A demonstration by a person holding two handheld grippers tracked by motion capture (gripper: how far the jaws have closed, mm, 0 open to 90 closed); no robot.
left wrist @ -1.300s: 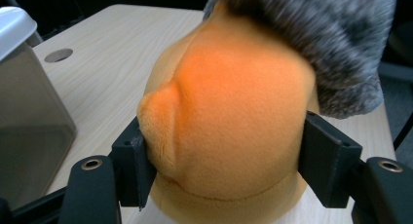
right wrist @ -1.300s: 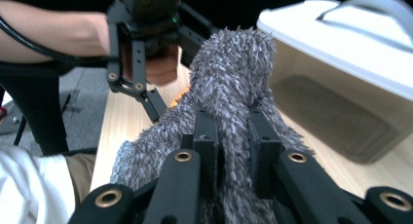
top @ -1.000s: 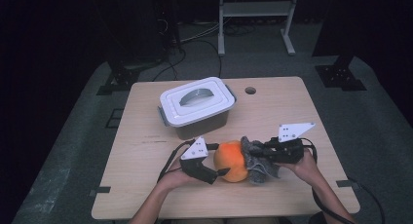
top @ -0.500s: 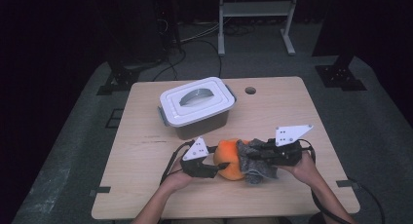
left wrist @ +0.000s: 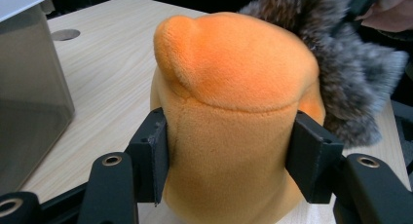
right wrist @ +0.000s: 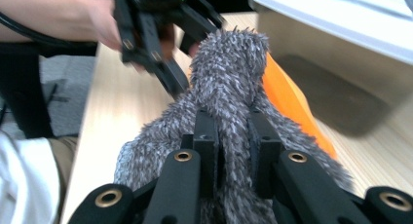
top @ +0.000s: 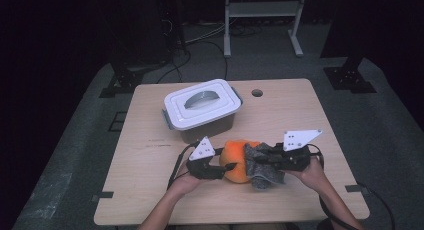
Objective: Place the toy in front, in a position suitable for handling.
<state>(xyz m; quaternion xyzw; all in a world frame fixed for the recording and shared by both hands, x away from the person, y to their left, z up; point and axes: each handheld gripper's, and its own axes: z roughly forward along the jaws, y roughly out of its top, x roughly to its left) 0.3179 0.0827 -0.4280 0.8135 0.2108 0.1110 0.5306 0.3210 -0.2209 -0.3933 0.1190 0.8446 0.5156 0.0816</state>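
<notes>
left hand-held gripper (top: 223, 169): we have its jaws pressed against both sides of the orange plush (left wrist: 234, 117); they have just been closing, with the plush between them.
right hand-held gripper (right wrist: 233, 141): we have it pinched tight on a fold of the grey furry piece (right wrist: 229, 83).
where the toy is: the orange plush (top: 239, 160) sits on the desk (top: 150, 155) near our edge, between our two hands, with the grey furry piece (top: 265, 170) touching its right side.
container: a lidded box (top: 202, 107) stands behind the toy, near but apart, lid on.
risk, slip: we judge the soft plush may squeeze out of the left jaws if we pull, since the pads dent it rather than bite.
risk, tear: we hold two parts of what looks like one toy; pulling apart hard may strain a seam.
risk, fur: the right grip may hold only pile and shed it.
risk, box: a lift toward the shut lid finds no opening.
</notes>
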